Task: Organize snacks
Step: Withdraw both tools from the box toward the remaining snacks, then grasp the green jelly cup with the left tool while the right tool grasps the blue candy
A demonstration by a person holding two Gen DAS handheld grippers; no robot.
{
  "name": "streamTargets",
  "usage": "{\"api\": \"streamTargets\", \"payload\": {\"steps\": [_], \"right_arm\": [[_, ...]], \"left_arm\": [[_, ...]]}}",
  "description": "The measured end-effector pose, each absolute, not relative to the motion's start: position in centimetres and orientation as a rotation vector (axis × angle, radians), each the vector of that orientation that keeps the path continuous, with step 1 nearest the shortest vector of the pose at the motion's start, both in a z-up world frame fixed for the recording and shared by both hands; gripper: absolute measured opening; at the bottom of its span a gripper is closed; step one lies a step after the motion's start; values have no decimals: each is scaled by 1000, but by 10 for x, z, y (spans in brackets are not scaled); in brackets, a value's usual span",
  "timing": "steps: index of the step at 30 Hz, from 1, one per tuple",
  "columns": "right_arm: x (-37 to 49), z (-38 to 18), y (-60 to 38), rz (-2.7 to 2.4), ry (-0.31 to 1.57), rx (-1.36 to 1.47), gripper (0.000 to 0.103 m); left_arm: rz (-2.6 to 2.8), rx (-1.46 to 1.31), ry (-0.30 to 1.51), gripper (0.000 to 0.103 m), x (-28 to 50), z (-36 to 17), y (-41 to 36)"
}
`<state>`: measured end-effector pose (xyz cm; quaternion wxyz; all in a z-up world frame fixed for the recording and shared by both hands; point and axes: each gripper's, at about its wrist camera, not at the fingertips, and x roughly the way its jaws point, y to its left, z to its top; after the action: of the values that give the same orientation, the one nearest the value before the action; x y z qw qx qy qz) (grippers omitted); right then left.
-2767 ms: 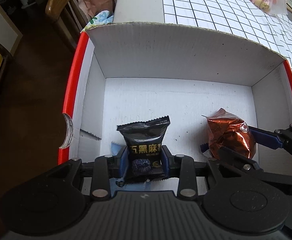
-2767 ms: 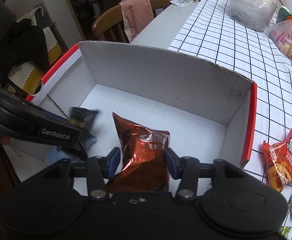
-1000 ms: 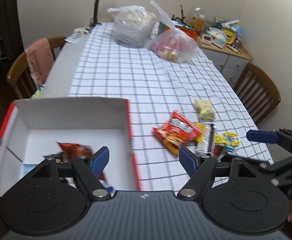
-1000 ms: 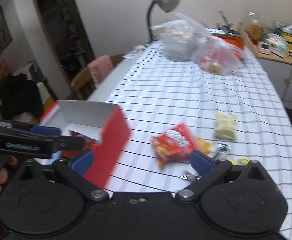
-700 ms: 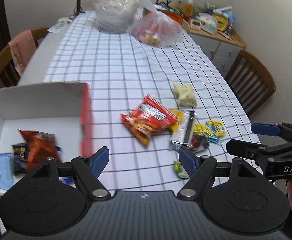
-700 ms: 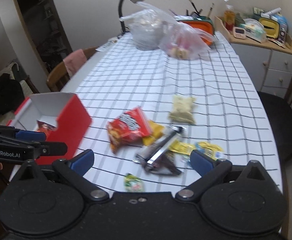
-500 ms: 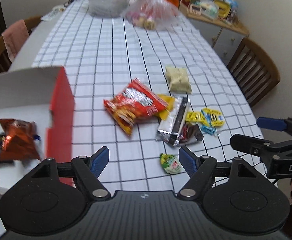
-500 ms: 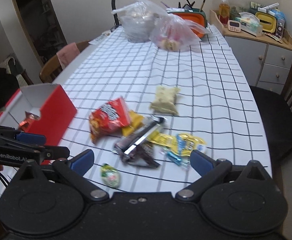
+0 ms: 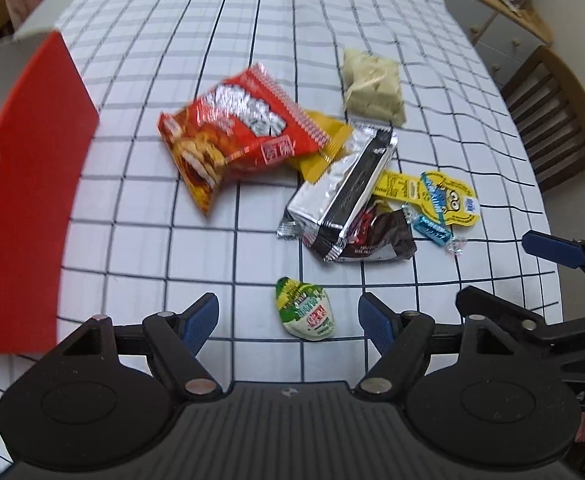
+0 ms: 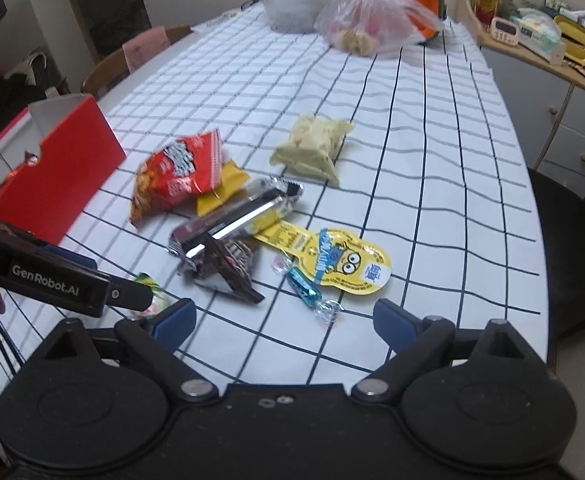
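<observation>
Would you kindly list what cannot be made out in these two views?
- Box contents: left wrist view, hidden behind its red wall, cut by the edge.
- Green packet: right wrist view, mostly hidden behind the left gripper.
- Red bag print: blurred in both.

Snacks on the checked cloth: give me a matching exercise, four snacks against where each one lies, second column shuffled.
Column one:
1. red bag
2. pale green pack
3. green-white sweet
4. Minion pouch

Column two:
A. alone, farthest up the cloth
B. between the left gripper fingers' line, nearest it
C. nearest the red box, atop a yellow pack
D. beside a blue candy, ahead of the right gripper

Pairs: 1-C, 2-A, 3-B, 4-D
</observation>
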<state>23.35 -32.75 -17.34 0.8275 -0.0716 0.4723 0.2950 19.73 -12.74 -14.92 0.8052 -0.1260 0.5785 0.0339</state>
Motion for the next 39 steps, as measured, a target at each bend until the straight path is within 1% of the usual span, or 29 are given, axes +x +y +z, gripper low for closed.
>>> {"api": "streamTargets", "payload": {"steps": [3, 9, 11, 12, 14, 21, 22, 23, 27, 29, 30, 32, 34, 35, 37, 38, 39], "right_arm": [[243, -185, -329, 621, 1030, -163, 87], [256, -202, -329, 618, 1063, -173, 70], [258, -205, -327, 626, 1067, -184, 59], [259, -206, -326, 626, 1068, -189, 57], [260, -207, -323, 634, 1070, -195, 49], [262, -209, -312, 632, 1054, -232, 40], [262, -209, -310, 629, 1050, -238, 37], [261, -209, -309, 627, 1045, -244, 34], [254, -210, -301, 609, 1020, -281, 27], [250, -211, -298, 603, 1006, -302, 20], [249, -210, -297, 601, 1004, -304, 19], [247, -210, -295, 592, 998, -314, 17], [244, -210, -293, 583, 990, -320, 15], [243, -210, -293, 578, 988, -316, 11], [241, -210, -294, 566, 989, -299, 8], [240, -209, -294, 560, 989, -287, 2], [239, -209, -295, 554, 992, -268, 2]], "left_arm": [[108, -294, 1260, 77, 202, -159, -128], [131, -290, 1279, 77, 204, -168, -138], [135, -279, 1277, 77, 204, -169, -142], [140, -275, 1277, 77, 205, -170, -144], [148, -262, 1276, 77, 205, -172, -145], [162, -219, 1280, 75, 206, -177, -150], [163, -212, 1280, 73, 206, -177, -150], [162, -203, 1282, 68, 206, -178, -151], [161, -123, 1279, 62, 204, -180, -157], [145, -104, 1272, 55, 203, -179, -158], [139, -99, 1271, 54, 203, -179, -158], [131, -94, 1268, 44, 203, -178, -156], [124, -93, 1264, 37, 202, -176, -153], [120, -98, 1262, 36, 201, -176, -152], [105, -121, 1259, 35, 200, -175, -147], [99, -133, 1256, 35, 199, -174, -145], [93, -141, 1255, 35, 199, -174, -144]]}}
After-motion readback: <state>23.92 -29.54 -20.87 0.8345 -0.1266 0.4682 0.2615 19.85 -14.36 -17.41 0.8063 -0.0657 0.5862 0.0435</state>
